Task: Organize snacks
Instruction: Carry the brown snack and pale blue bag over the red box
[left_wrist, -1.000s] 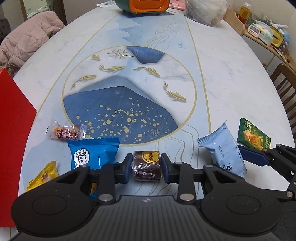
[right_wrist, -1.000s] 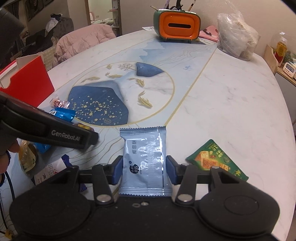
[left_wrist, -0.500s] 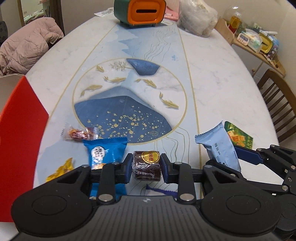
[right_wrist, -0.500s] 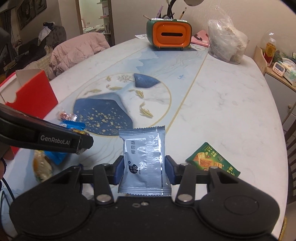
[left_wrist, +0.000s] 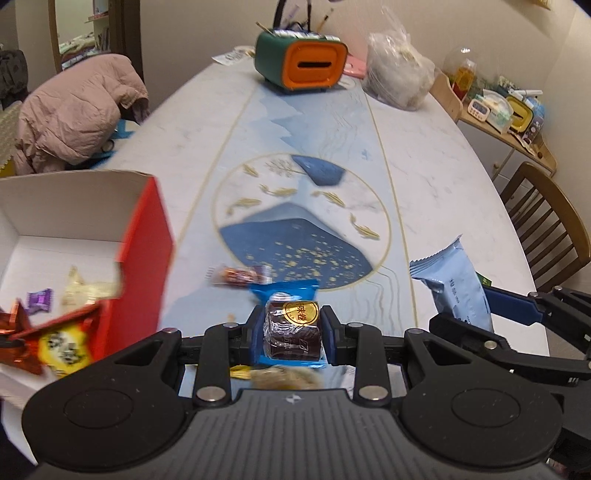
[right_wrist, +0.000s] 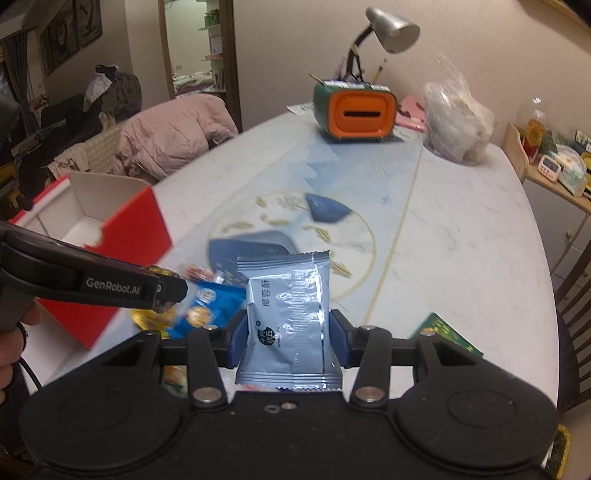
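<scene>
My left gripper (left_wrist: 292, 334) is shut on a dark brown wrapped cake with a gold label (left_wrist: 293, 328), lifted above the table. My right gripper (right_wrist: 288, 338) is shut on a pale blue snack packet (right_wrist: 288, 314), also lifted; the same packet (left_wrist: 456, 286) shows at the right in the left wrist view. The red box (left_wrist: 146, 258) with a white inside stands open at the left, with several wrapped sweets in it. A bright blue packet (left_wrist: 284, 290), a small red-brown sweet (left_wrist: 240, 275) and a green packet (right_wrist: 448, 334) lie on the table.
An orange and green tissue box (left_wrist: 303, 68), a clear plastic bag (left_wrist: 399, 79) and a desk lamp (right_wrist: 391, 31) stand at the table's far end. A pink jacket (left_wrist: 74, 110) lies over a chair at the left. A wooden chair (left_wrist: 546, 218) is at the right edge.
Both grippers have risen with their snacks still held, so the table looks farther below. The open red box has come into view at the left, its inside now showing.
</scene>
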